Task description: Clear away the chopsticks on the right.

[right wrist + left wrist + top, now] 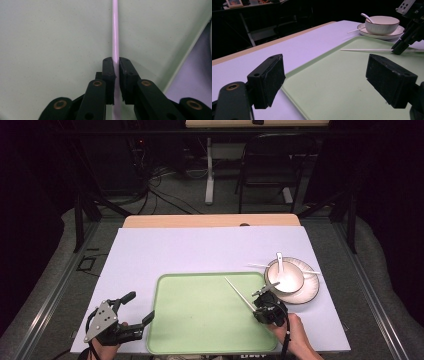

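A pale green tray lies on the lilac table cover. My right gripper is over the tray's right side, shut on a thin white chopstick that points up and left across the tray. In the right gripper view the chopstick runs straight up from between the closed jaws of the right gripper, just above the tray. My left gripper rests at the tray's left edge, open and holding nothing. Its view shows the left gripper with wide-apart jaws, the chopstick and the right gripper beyond.
A white bowl with a spoon in it stands on a white plate right of the tray. A second white chopstick lies by the plate. A chair and a table leg stand beyond the table's far edge.
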